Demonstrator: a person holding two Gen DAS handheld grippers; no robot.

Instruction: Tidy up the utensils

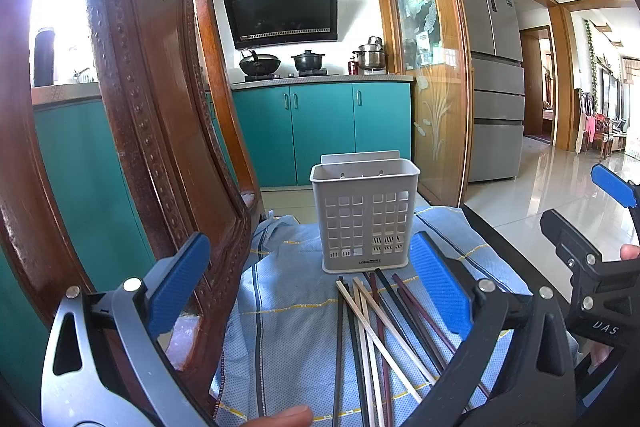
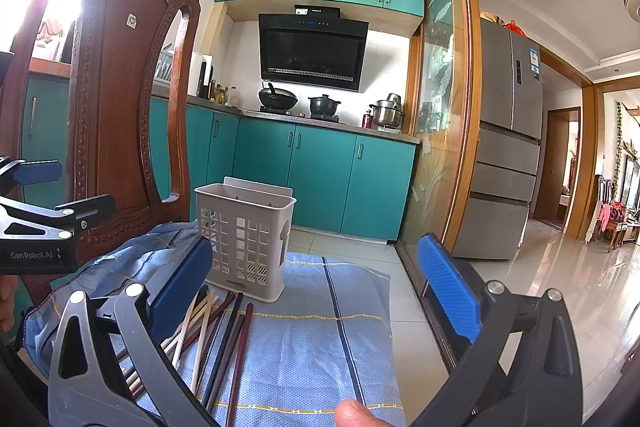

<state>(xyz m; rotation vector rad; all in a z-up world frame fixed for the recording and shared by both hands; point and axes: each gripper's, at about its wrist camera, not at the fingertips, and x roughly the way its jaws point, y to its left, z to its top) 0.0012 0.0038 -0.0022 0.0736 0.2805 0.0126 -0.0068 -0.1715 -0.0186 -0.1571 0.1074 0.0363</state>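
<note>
A grey perforated utensil holder [image 1: 365,217] [image 2: 246,241] stands upright and empty on a blue cloth [image 1: 296,327] [image 2: 312,331]. Several chopsticks [image 1: 380,331] [image 2: 218,335], black, dark red and pale, lie loose on the cloth in front of it. My left gripper [image 1: 312,287] hovers above the chopsticks, open, nothing between its blue pads [image 1: 178,287]. My right gripper [image 2: 320,287] is open too, to the right of the chopsticks, holding nothing. Each gripper shows at the edge of the other's view: the right gripper [image 1: 592,223] and the left gripper [image 2: 52,195].
A carved wooden chair back [image 1: 160,107] [image 2: 116,99] rises close on the left behind the cloth. Teal kitchen cabinets [image 1: 320,131], a stove with pots, a fridge [image 2: 508,155] and a tiled floor [image 2: 580,299] lie beyond. A person's fingertips [image 1: 288,417] [image 2: 356,413] show at the bottom edges.
</note>
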